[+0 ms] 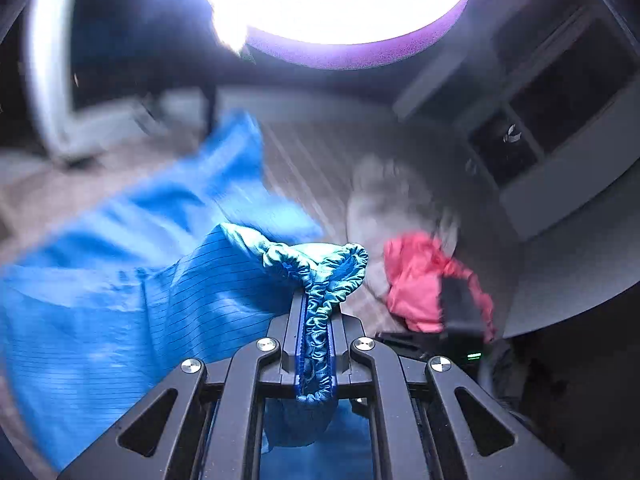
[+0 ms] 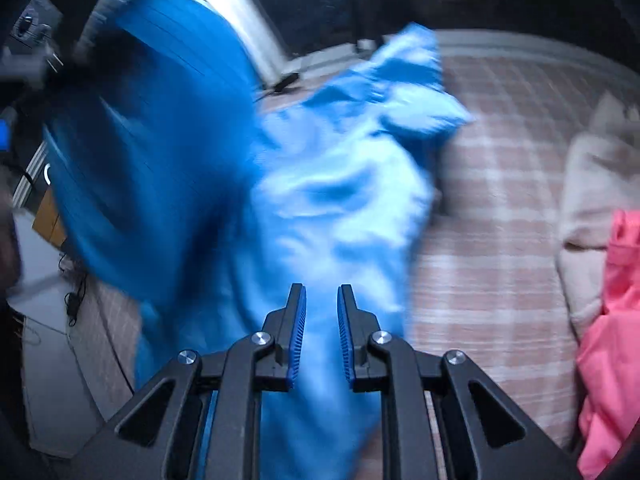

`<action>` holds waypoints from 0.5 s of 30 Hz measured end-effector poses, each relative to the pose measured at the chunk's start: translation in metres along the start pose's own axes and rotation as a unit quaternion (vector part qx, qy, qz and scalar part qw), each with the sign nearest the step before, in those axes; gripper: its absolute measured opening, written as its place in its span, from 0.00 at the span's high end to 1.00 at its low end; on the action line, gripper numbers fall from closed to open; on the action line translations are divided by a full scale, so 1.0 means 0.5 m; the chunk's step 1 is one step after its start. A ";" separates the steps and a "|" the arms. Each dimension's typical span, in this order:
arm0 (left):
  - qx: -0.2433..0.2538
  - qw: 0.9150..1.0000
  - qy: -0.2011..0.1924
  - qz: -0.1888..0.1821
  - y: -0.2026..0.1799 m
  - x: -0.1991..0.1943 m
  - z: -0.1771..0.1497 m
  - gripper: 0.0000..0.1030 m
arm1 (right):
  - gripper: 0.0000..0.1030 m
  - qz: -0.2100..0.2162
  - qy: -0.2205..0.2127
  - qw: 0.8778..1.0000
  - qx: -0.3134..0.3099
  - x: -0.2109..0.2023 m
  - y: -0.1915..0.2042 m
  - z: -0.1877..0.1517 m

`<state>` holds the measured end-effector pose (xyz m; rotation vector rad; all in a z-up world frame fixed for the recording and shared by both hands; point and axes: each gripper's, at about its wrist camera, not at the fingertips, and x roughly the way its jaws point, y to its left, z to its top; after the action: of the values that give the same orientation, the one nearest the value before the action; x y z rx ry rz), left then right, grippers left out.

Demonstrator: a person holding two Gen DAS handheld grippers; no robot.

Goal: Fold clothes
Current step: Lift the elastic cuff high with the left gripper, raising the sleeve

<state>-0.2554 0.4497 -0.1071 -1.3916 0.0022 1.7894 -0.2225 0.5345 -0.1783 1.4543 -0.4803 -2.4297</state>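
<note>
Blue striped garment [image 1: 120, 300] hangs from the left gripper [image 1: 316, 312], whose jaws are clamped on its elastic cuff [image 1: 320, 280]. The right gripper [image 2: 322, 320] stands open, empty, just above the cloth. It should take a matching edge before spreading on the checked blanket [image 2: 492, 240].
</note>
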 end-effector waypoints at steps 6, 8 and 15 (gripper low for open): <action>-0.018 0.995 0.099 -0.001 -0.003 0.214 -0.028 0.89 | 0.84 0.011 0.016 0.999 0.033 0.023 -0.076 -0.006; -0.023 0.994 0.103 -0.004 -0.011 0.203 -0.030 0.78 | 0.84 0.016 0.020 0.999 0.033 0.020 -0.082 -0.006; -0.003 0.999 0.051 -0.014 -0.030 0.081 -0.003 0.59 | 0.77 0.013 0.018 0.999 0.042 -0.033 -0.109 -0.002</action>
<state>-0.2459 0.4831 -0.1327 -1.4789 0.0307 1.6964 -0.2172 0.5905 -0.1881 1.5133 -0.5956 -2.3849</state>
